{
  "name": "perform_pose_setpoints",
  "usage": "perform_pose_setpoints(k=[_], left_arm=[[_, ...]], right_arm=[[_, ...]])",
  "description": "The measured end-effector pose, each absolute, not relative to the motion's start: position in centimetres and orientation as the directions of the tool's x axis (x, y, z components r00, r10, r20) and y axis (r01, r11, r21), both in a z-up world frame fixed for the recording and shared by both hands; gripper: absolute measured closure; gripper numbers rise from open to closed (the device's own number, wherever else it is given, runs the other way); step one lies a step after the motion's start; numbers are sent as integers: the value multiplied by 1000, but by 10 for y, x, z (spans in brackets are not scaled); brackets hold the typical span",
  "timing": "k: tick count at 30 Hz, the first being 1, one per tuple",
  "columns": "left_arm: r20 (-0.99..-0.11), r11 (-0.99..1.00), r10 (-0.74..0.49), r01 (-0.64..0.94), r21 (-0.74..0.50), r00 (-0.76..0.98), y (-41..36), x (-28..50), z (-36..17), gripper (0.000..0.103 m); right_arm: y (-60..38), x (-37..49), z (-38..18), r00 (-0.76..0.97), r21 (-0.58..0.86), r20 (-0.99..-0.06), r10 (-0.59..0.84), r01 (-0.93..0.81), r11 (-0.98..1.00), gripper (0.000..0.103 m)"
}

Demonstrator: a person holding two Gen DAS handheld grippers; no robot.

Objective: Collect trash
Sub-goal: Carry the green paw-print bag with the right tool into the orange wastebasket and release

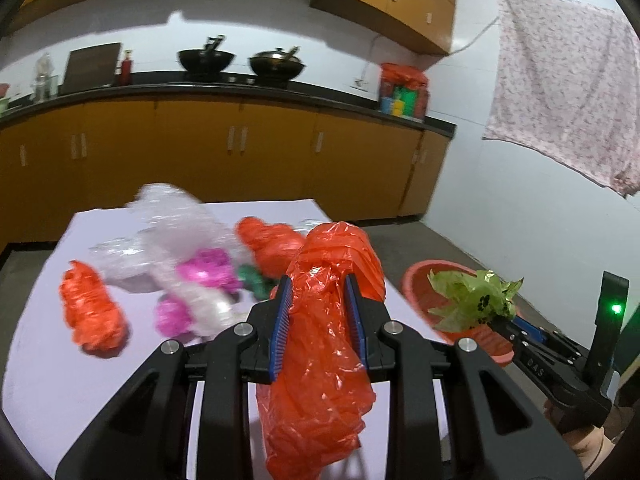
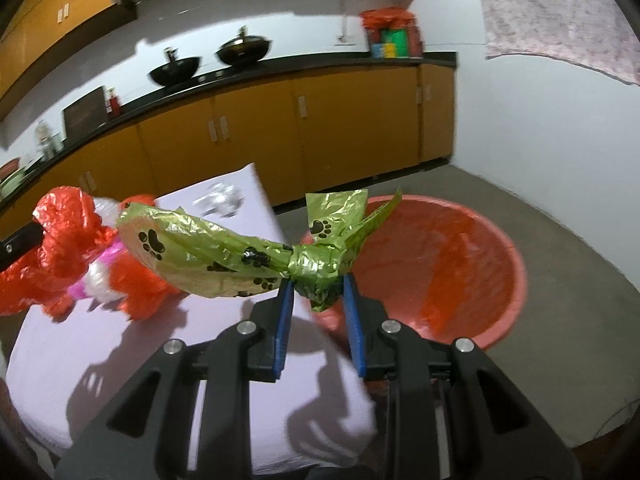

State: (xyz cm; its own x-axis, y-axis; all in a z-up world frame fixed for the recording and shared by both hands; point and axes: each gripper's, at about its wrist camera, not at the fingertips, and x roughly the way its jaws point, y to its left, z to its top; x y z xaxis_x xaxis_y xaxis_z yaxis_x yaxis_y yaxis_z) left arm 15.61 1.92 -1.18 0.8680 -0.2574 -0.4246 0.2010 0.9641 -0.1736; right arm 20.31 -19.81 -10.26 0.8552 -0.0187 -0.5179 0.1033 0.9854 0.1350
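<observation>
Ok, left gripper [image 1: 318, 300] is clenched on a crumpled red plastic bag [image 1: 320, 360]; blue pads press it from both sides, the bag hangs down below the fingers and bulges up past the tips. It's lifted above the table [image 1: 40, 360], at the near right part.

Right gripper [image 2: 318, 300] is clamped on a green bag w/ black paw prints [image 2: 224, 256], grabbed at the knot; the full end sticks out to the left over the table edge, loose tails fan out to the right, towards the tub.

Red tub [image 2: 516, 264] sits on the floor just beside the table's right side. Lined w/ a red plastic liner [image 2: 448, 264]; can't see any trash in it in the right wrist view. In the left wrist view the green bag covers part of it.

Still on the table: two more red bags [image 1: 90, 312] [image 1: 272, 242], clear crumpled plastic [image 1: 168, 240], pink wads [image 1: 208, 270], a small green wad [image 1: 254, 278]. All blurred.

Counter [image 1: 240, 90] at the back: two woks [image 1: 206, 58], a red bag w/ coloured boxes [image 1: 402, 92].
</observation>
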Motion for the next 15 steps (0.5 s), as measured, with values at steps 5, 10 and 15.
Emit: perform_pose_setpoints(k=[5,10,15], left_arm=[[-429,947,-320,266,-182,845,-19,172,-12,76],[-436,928,-372,319,-193,819,-53,189,-14,76],[-450,908,-418,367,-200,789,-92,206,-19,76]], right_arm=[[-235,204,-98,853,135,-510,-108,203,970,77],[-262,213,-95,840,135,-513,-177,282,950,77],[-285,225,-93,826,129,-515,-229,339,932,77]])
